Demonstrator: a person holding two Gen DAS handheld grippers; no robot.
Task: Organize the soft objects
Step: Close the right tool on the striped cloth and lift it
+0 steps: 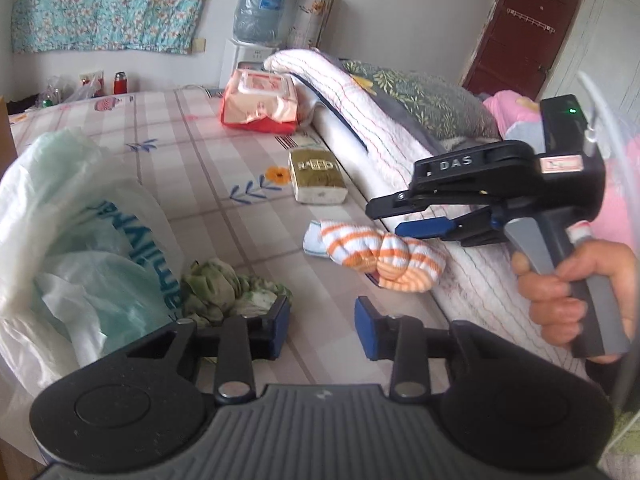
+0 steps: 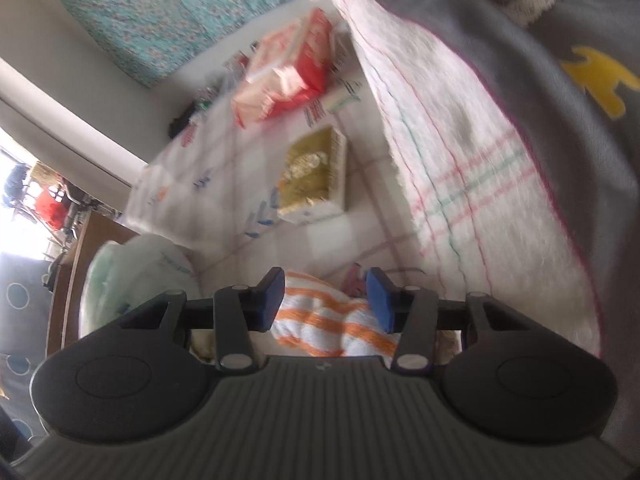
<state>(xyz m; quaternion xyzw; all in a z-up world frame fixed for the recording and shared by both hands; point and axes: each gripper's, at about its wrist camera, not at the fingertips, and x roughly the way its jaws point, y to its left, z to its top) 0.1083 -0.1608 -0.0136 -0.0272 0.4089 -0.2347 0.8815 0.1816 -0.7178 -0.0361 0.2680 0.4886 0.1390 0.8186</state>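
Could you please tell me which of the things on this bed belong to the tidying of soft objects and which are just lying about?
Part of the job:
striped socks, beneath the right gripper
crumpled green cloth, by the left gripper
white plastic bag, likely the container

Just lying about:
red wipes pack
green tissue pack
water bottle
folded quilt

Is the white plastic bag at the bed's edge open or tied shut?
Open: the white plastic bag's mouth gapes, showing crumpled pale green plastic inside.
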